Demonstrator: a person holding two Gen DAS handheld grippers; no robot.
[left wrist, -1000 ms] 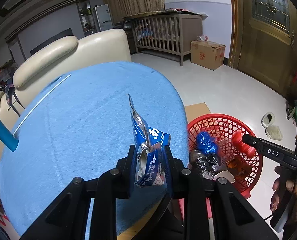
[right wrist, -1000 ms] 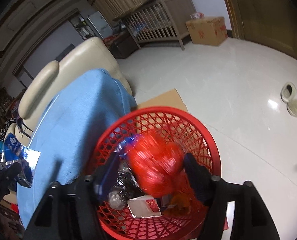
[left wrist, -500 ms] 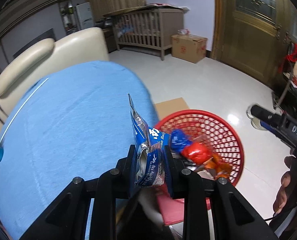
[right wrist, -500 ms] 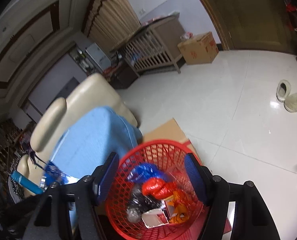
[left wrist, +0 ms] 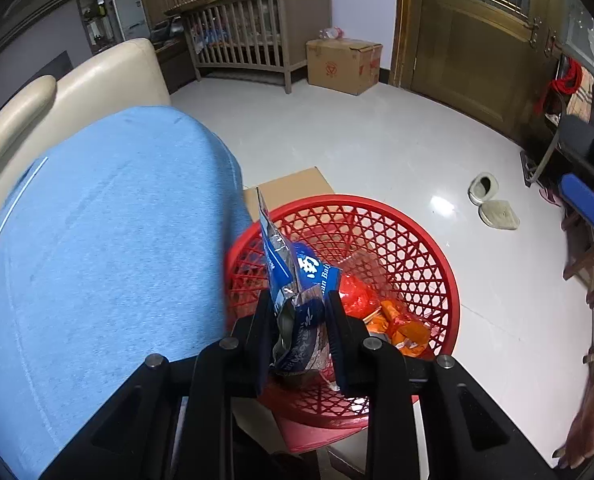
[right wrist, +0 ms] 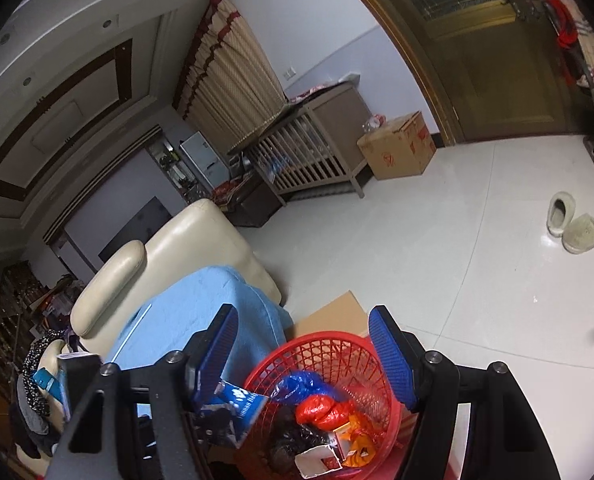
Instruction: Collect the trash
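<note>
Left of the red basket (left wrist: 437, 256) lies the blue-covered bench (left wrist: 97, 240). Over the basket's near-left rim, the left claw (left wrist: 299, 320) pinches a blue snack wrapper (left wrist: 297, 280). The right claw (right wrist: 303, 360) stands spread, empty, above the basket.

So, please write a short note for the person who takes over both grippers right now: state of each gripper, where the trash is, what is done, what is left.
Left gripper: shut on the blue snack wrapper, held above the near rim of the red basket.
Right gripper: open, nothing between its pads, above the basket.
Done: a red bag, a blue bag, orange wrappers and other scraps lie in the basket.
Left: open the left gripper to drop the wrapper in. The blue cloth shows no trash in these views; its far left part is out of sight, so check it.
</note>
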